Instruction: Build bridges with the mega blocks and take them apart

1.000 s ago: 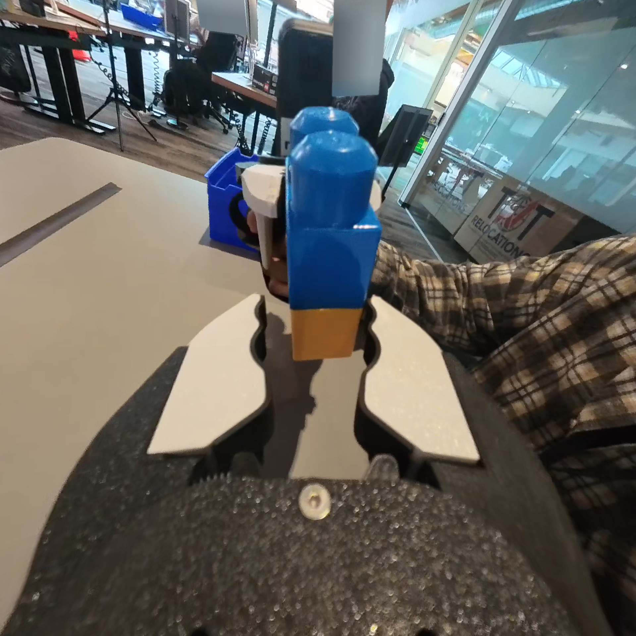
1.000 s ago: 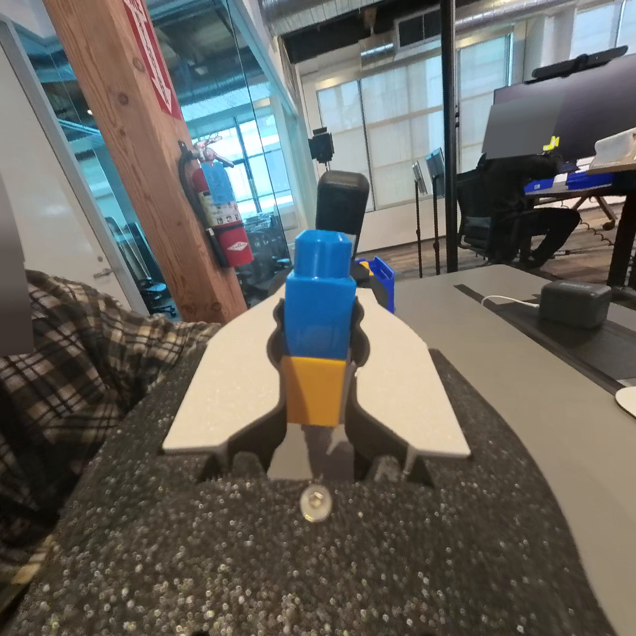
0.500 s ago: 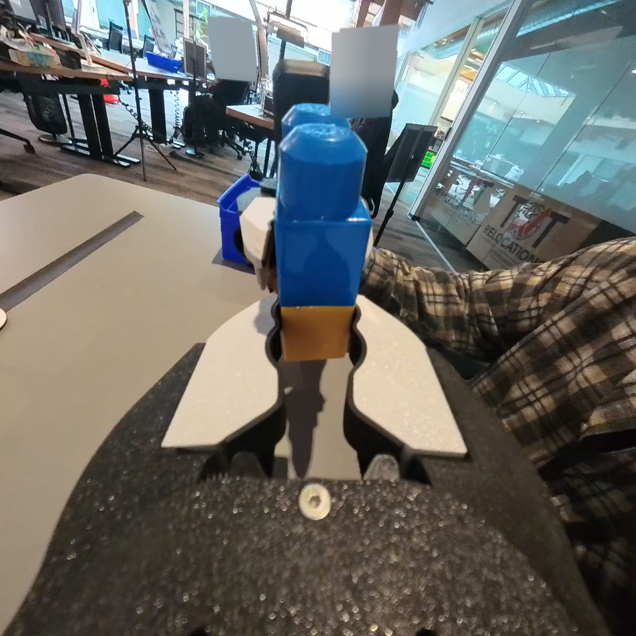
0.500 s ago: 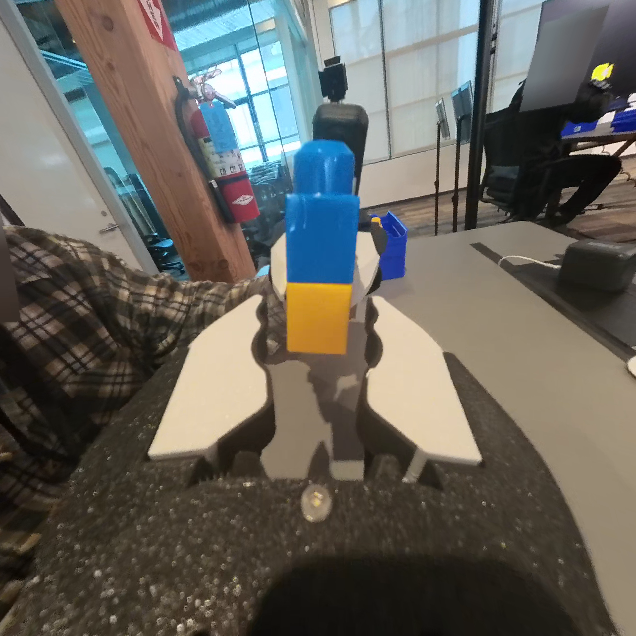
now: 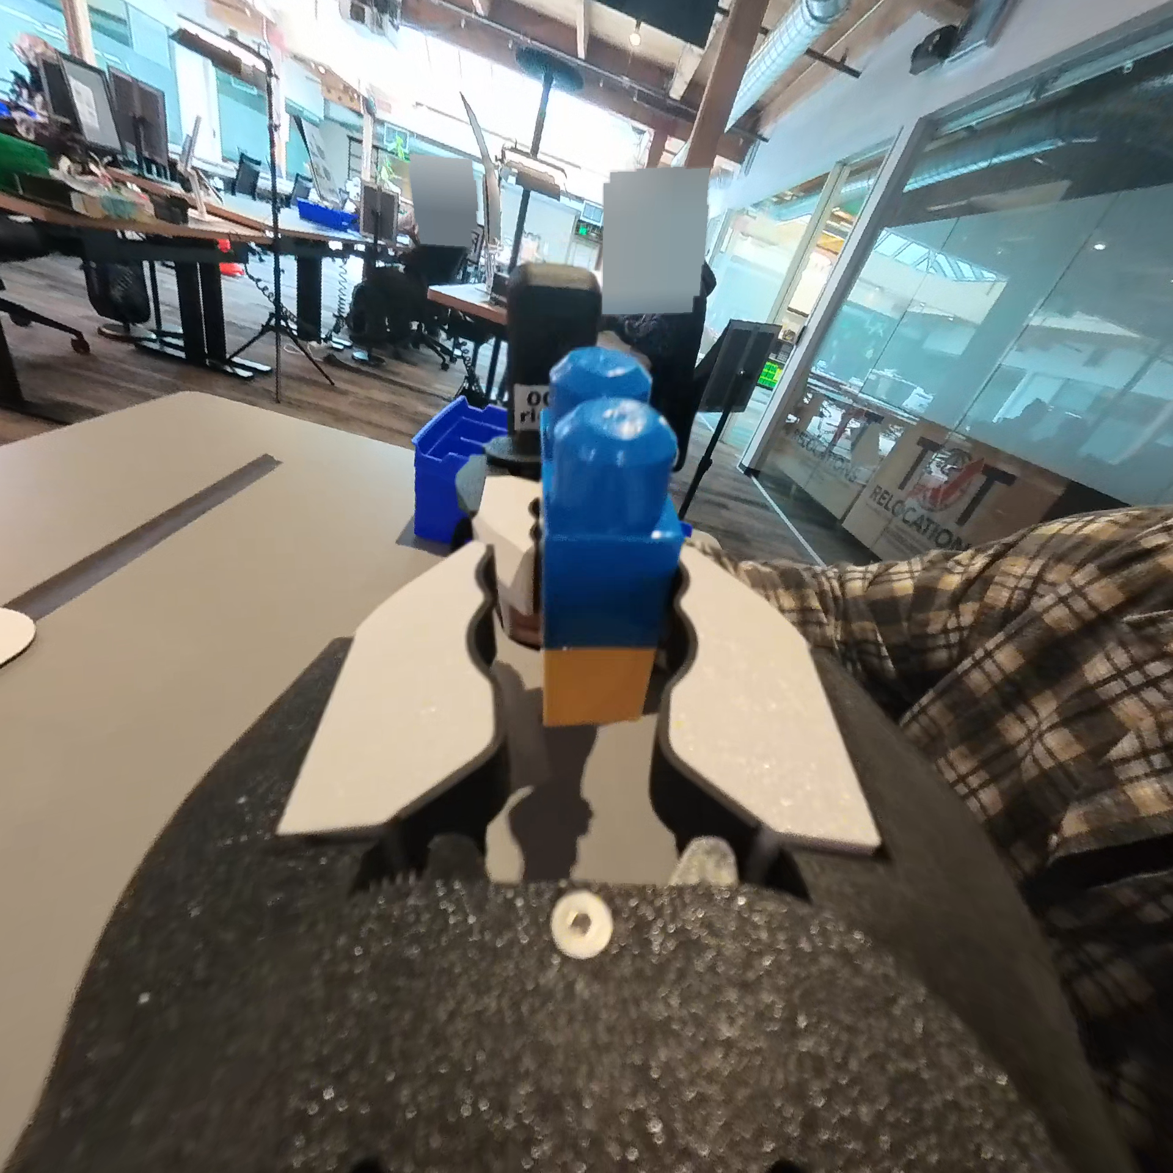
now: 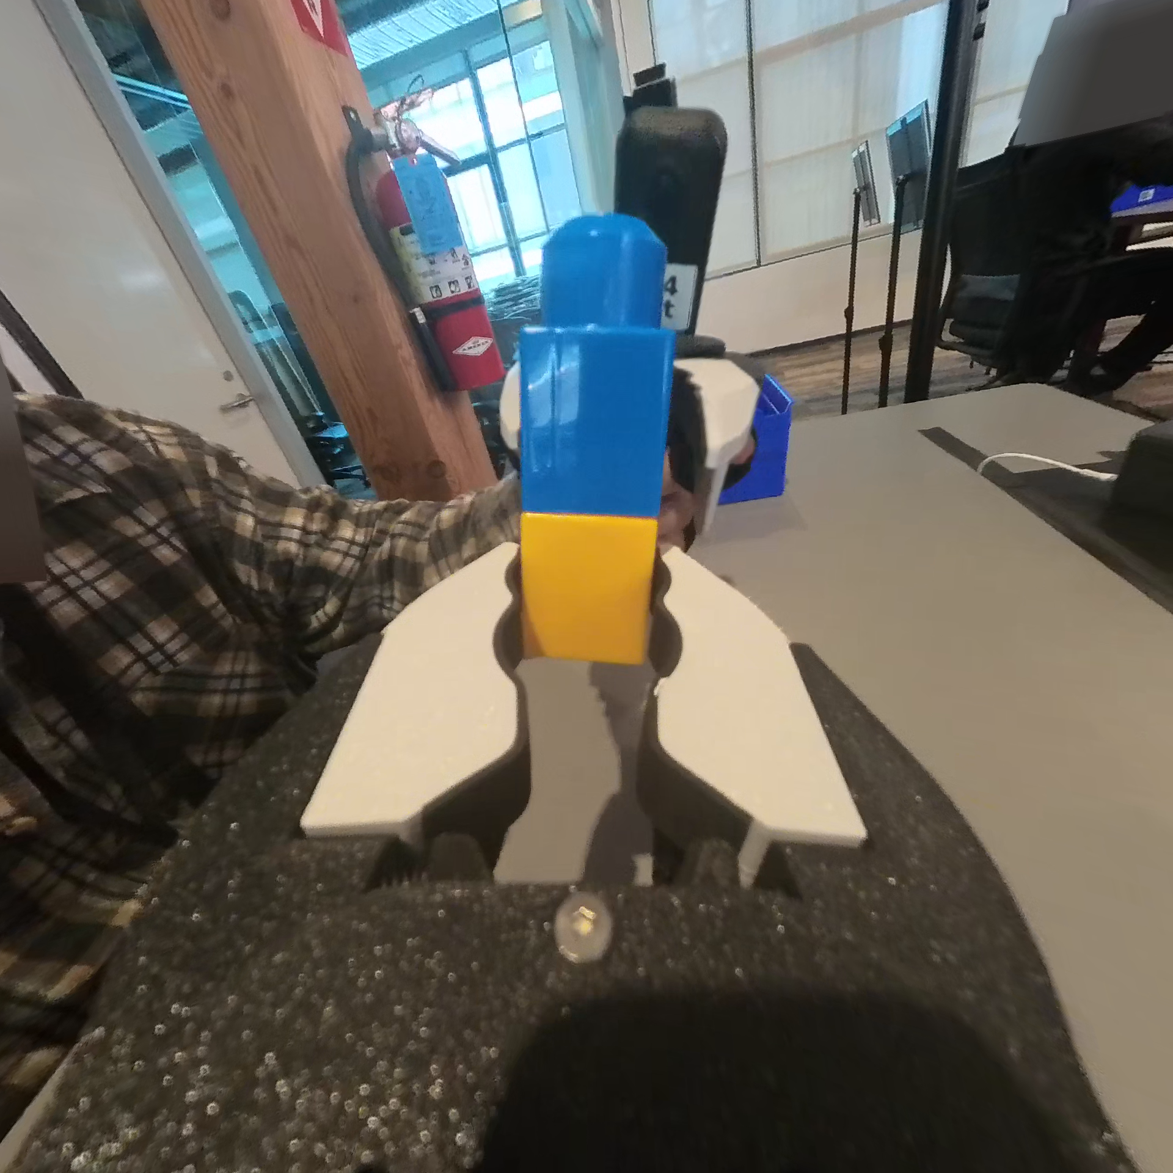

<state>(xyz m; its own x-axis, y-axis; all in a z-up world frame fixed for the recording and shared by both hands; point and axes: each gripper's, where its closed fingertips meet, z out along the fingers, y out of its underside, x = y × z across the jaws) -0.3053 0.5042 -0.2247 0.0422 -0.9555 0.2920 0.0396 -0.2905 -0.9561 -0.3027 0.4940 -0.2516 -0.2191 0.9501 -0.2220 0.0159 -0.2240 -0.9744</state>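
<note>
The step in hand looked like taking apart: a blue mega block (image 5: 603, 590) sat pressed on a yellow mega block (image 6: 587, 587), and each claw had gone to one half of the pair. The stack stood upright on the grey desk (image 5: 209, 596), between the two claws, which faced each other across it.

In the right wrist view the right claw (image 6: 587, 609) was narrowed onto the yellow block, both white fingertips (image 6: 466, 596) touching its side faces low down. It appeared to be pinning that block to the desk. In the left wrist view the left claw (image 5: 581, 609) sat higher, level with the blue block. Its right fingertip lay against the block, but a gap showed on the other side, so I cannot tell whether it was truly clamped or only closing.

The next move would call for the left claw to grip the blue block squarely and pull straight up, or rock it off its seat, while the right claw held the yellow block down.

Both claws were held low and nearly level over the desk. A plaid sleeve (image 5: 952, 647) reached in from the side, and a blue bin (image 5: 444, 482) stood beyond the stack near the desk's far edge.
</note>
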